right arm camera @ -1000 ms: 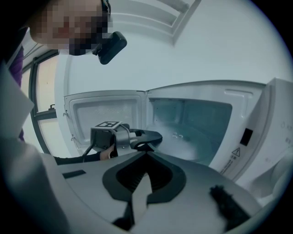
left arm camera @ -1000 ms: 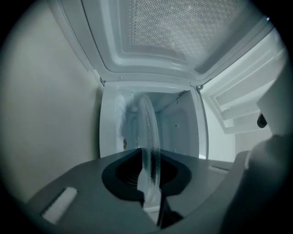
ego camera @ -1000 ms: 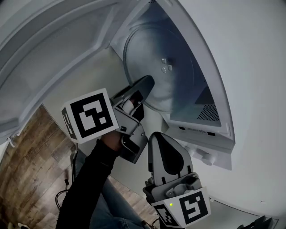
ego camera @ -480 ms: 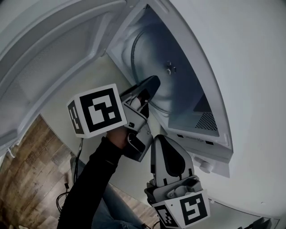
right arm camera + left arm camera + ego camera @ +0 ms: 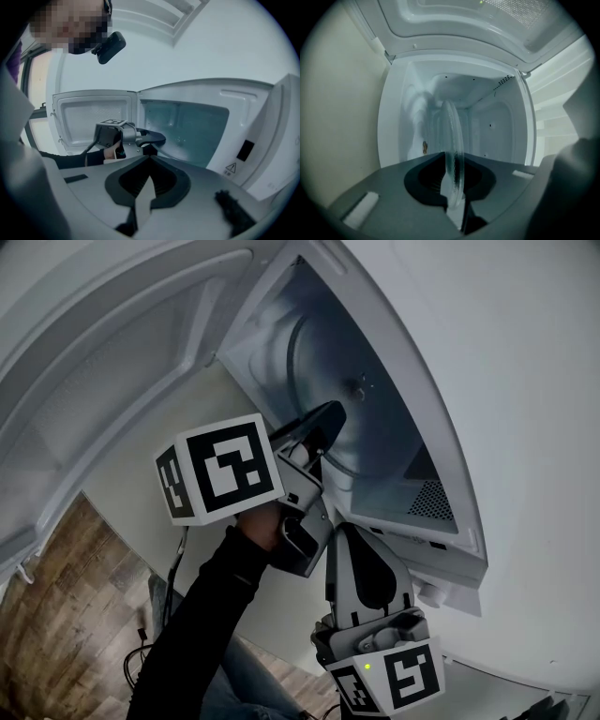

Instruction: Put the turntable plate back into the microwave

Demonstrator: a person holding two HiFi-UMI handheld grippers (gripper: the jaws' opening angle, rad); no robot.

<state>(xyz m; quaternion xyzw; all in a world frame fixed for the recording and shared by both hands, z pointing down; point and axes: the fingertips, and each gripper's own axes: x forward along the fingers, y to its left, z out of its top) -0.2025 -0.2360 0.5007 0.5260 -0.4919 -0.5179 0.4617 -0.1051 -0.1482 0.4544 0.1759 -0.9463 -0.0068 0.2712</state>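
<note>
Cream wall (image 5: 169, 418) and wood-look floor (image 5: 56, 596) frame the lower left of the head view, with some dark cables (image 5: 141, 652) lying on the floor. White microwave (image 5: 441, 554) sits at upper right, its door (image 5: 112, 343) swung fully open to the left.

Turntable plate (image 5: 328, 371): clear glass, most of its disc already inside the cavity. Only its near rim is at the opening. Its centre hub shows through the glass. Whether the plate rests on the cavity floor or hangs clear of it cannot be told.

Left gripper (image 5: 323, 423): reaches into the mouth of the cavity, jaws narrow and clamped on the plate's near rim. In the left gripper view the plate stands edge-on between the two pads, running straight away toward the back wall (one small brown speck shows on the cavity's left side wall). Its marker cube (image 5: 220, 470) faces the head camera. A hand (image 5: 267, 526) in a black sleeve (image 5: 197, 615) holds the gripper from below.

Right gripper (image 5: 345, 532): outside the microwave, just below the front frame and close beside the left gripper's body. Its jaws are pressed together with nothing between them. Its own view looks up at the open cavity, the door and the left gripper, with the tips aimed toward the opening. It touches neither the plate nor the microwave.
</note>
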